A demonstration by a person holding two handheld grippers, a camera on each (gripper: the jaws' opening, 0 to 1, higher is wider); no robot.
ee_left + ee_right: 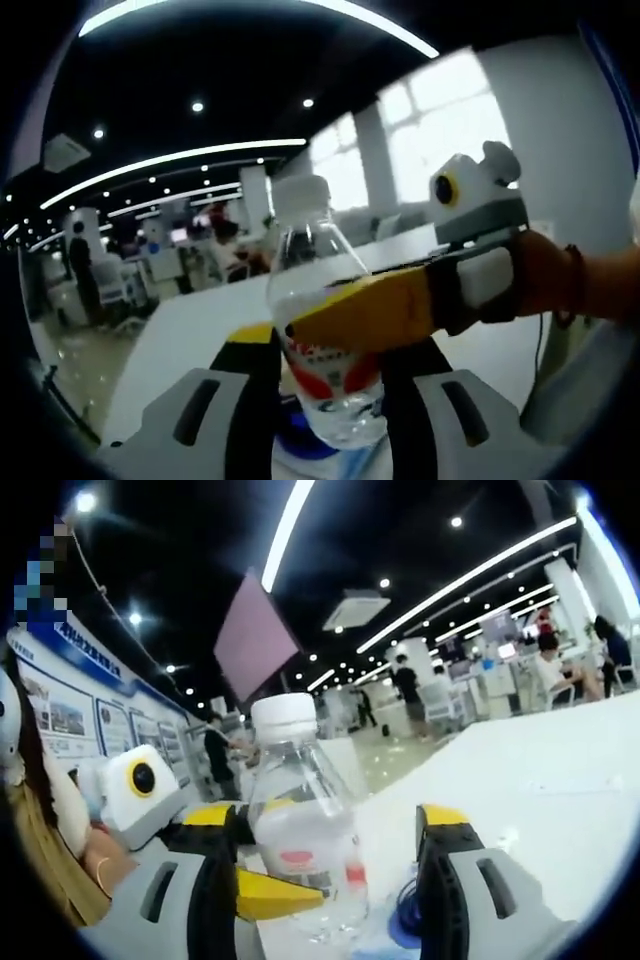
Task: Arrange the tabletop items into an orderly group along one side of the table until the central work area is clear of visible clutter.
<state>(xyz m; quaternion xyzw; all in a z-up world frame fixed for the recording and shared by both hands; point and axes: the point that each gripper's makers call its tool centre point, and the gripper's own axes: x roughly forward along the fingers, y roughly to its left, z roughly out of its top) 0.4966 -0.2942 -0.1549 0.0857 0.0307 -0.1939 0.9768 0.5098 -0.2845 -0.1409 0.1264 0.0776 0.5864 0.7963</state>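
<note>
I had the water bottle (322, 330) standing between the jaws of both grippers at once, above the white table (190, 325), and that crowding was my main worry. In the left gripper view, the left gripper (328, 385) straddled the bottle's lower body with its black jaws close on either side, while the right gripper (375, 310) reached in from the right, its yellow tip pressed across the label. In the right gripper view, the bottle (305, 830) sat hard against the left-hand jaw of the right gripper (325, 855), with a clear gap to the other jaw, so I judged that claw released rather than clenched. Whether the left one was actually clamping I could not tell; the bottle filled the gap, but contact on both sides was not plain. A blue object (405, 920) lay at the bottle's foot, too blurred to name. If neither claw truly held, the bottle could slip or tip over when either hand moved away. The yellow tip could also push it sideways, or two opposing pulls could squeeze the thin plastic.
</note>
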